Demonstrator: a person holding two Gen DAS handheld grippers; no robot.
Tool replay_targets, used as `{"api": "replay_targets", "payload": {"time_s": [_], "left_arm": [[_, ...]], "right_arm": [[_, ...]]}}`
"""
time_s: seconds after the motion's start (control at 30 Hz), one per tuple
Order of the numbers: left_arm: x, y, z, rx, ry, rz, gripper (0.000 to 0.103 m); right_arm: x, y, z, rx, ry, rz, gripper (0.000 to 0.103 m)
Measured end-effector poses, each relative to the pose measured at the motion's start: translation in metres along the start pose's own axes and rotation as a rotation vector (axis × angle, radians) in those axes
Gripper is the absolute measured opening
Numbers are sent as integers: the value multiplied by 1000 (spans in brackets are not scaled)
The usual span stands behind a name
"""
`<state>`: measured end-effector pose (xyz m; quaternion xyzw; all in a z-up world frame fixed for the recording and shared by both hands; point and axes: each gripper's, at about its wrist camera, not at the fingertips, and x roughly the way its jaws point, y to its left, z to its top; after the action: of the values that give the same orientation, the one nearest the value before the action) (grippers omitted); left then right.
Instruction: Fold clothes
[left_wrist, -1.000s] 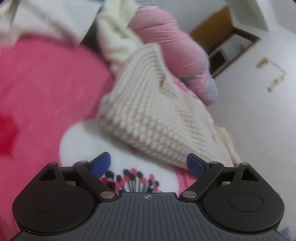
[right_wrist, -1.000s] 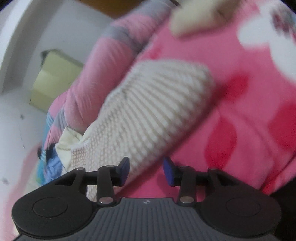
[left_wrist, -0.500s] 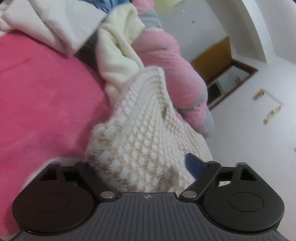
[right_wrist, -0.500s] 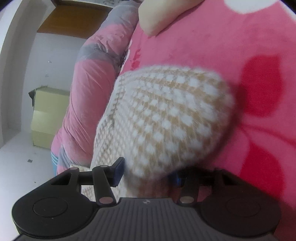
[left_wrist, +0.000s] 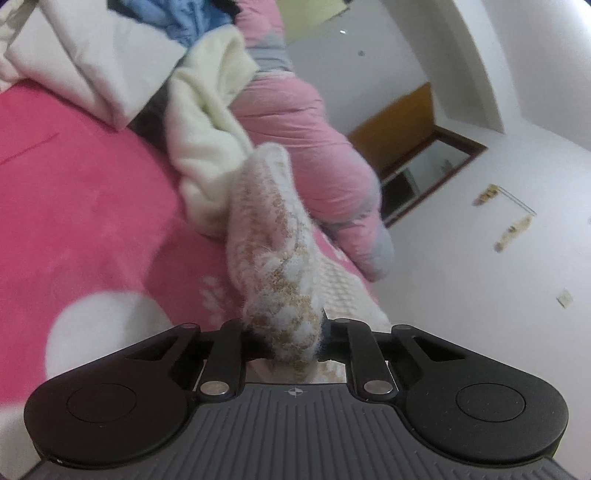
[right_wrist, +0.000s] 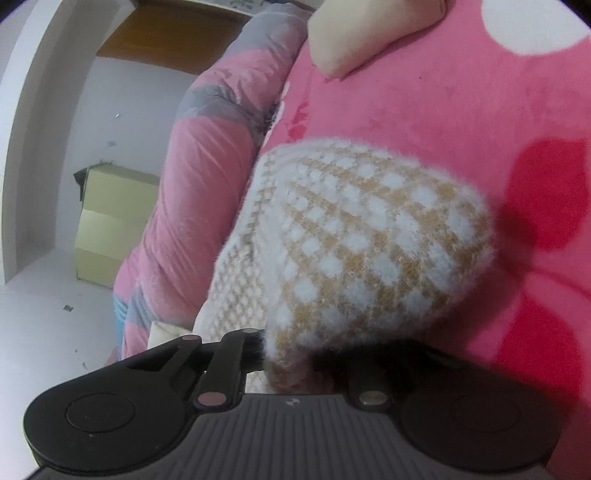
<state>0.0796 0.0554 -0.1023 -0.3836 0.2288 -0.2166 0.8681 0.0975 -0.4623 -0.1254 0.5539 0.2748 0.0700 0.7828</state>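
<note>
The bed (left_wrist: 85, 206) is covered by a pink fleece blanket (right_wrist: 424, 92) printed with large white and red flower shapes. Along one long edge of the bed lies a rolled pink and grey quilt (left_wrist: 314, 147), seen in both wrist views; in the right wrist view it runs up the left side of the blanket (right_wrist: 207, 184).

In the left wrist view, towards the far end of the bed, sits a pile of other laundry: a white folded item (left_wrist: 85, 55), a blue item (left_wrist: 184, 18) behind it, and a cream fleece garment (left_wrist: 207, 129) trailing down towards the knitted garment.

The task item, a fuzzy white and tan checked knitted garment (right_wrist: 362, 236), lies on the blanket close to the quilt-side edge of the bed. Part of it is gathered upward between the two tools; the remainder rests flat on the blanket beside the quilt.

The left tool (left_wrist: 284, 338) has just been closing and its jaws now pinch a bunched fold of the knitted garment (left_wrist: 273, 236), which rises from the jaws as a narrow ridge. The right tool (right_wrist: 291, 354) has likewise just been closing; its jaws clamp another portion of the same garment, which bulges over and hides the right-hand finger.

A pale yellow-green cabinet (right_wrist: 114, 221) stands on the floor beyond the quilt.
</note>
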Motion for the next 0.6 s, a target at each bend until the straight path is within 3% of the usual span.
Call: {"api": "replay_targets", "payload": {"time_s": [0.2, 0.3, 0.33, 0.4, 0.47, 0.57, 0.6], "left_arm": [[-58, -3, -24, 4, 56, 12, 14], [-63, 19, -35, -26, 151, 117, 28], [-64, 25, -35, -41, 168, 120, 33], [-74, 23, -30, -22, 144, 118, 39], [-84, 21, -23, 0, 109, 128, 56], [-98, 19, -6, 29, 51, 162, 57], [-102, 19, 1, 35, 37, 174, 57]], "right_arm": [[-32, -3, -16, -50, 97, 46, 15], [-36, -17, -17, -41, 123, 23, 20], [-36, -21, -14, -31, 135, 28, 19], [-38, -27, -10, -11, 159, 39, 23], [-52, -24, -6, -53, 162, 11, 29], [-85, -16, -1, -148, 121, -75, 47], [-99, -13, 0, -190, 87, -118, 48]]}}
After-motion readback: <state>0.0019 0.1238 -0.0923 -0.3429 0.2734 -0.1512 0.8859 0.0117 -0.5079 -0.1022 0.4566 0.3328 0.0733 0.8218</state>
